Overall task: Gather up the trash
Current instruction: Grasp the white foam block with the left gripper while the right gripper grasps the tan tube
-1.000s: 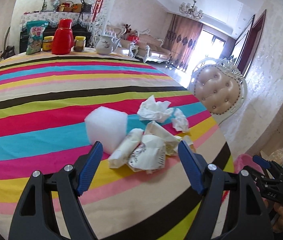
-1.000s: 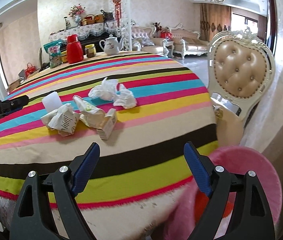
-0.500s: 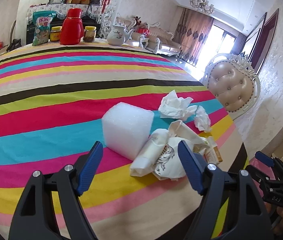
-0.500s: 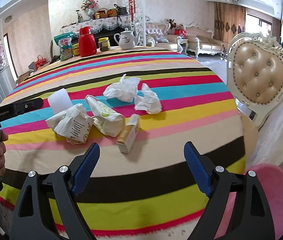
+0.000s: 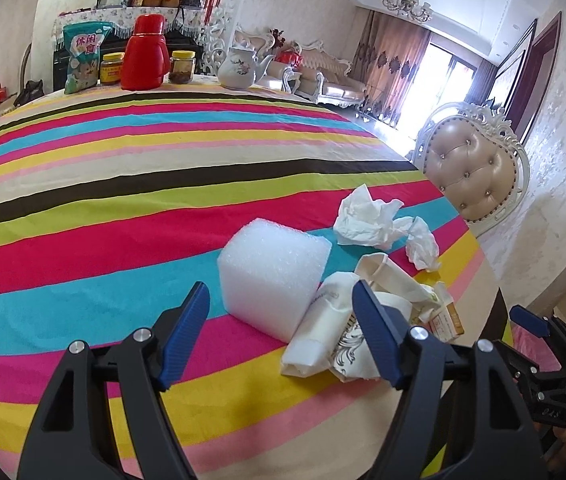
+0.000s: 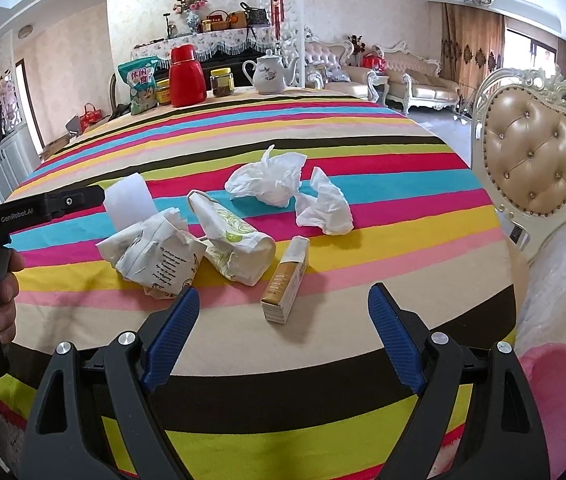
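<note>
A pile of trash lies near the edge of the striped table (image 5: 123, 200). It holds a white foam block (image 5: 273, 280), two crumpled paper bags (image 6: 155, 256) (image 6: 235, 244), a small tan box (image 6: 287, 280) and two wadded tissues (image 6: 271, 180) (image 6: 325, 208). My left gripper (image 5: 279, 286) sits just short of the foam block. Its jaws are closing slightly with the block's near side between the tips, and the pads are not touching it. My right gripper (image 6: 284, 288) is open in front of the tan box, holding nothing.
At the table's far side stand a red thermos (image 5: 145, 54), a snack bag (image 5: 83, 60), two jars and a white teapot (image 5: 239, 68). A padded chair (image 6: 539, 156) stands to the right. A pink fuzzy round thing (image 6: 559, 400) sits below the table edge.
Both grippers have come forward and slightly down toward the pile, which now looks larger. The foam block now lies between the left jaws and the tan box in front of the right ones.
</note>
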The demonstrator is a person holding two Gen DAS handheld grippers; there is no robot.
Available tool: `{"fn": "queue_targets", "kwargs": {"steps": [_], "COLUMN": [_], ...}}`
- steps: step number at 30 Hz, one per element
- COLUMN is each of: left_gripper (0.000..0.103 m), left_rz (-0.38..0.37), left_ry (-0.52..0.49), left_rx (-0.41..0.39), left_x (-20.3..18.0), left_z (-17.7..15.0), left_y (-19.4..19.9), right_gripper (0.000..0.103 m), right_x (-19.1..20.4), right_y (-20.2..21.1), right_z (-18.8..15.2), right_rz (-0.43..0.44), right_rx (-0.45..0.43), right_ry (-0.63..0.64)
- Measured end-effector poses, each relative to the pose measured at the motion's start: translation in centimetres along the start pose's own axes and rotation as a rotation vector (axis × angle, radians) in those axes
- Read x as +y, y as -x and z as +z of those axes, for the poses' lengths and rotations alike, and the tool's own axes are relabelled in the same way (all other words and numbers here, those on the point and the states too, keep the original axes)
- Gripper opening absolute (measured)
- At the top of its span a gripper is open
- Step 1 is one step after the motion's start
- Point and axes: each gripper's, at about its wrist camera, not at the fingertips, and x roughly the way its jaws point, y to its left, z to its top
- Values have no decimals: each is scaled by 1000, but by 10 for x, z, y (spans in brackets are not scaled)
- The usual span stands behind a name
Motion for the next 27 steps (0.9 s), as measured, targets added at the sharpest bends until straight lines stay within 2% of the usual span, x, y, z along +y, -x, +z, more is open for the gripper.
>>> {"fn": "queue_targets", "kwargs": {"steps": [21, 24, 25, 27], "left_gripper": [75, 72, 65, 65], "left_rz": [-3, -5, -8, -7], "left_ry": [-19, -22, -23, -25], "left_rx": [65, 77, 84, 83], "left_x": [2, 3, 3, 4], "left_z": [10, 9, 9, 9], "left_y": [-43, -47, -49, -50], "right_gripper": [81, 81, 81, 81], "right_x": [2, 1, 1, 2], "right_y": [-11, -12, -13, -15], "right_z": [-2, -2, -2, -2], "right_rz": [-3, -4, -4, -3], "right_rx": [23, 26, 27, 31], "right_ry": [-1, -2, -3, -4]}}
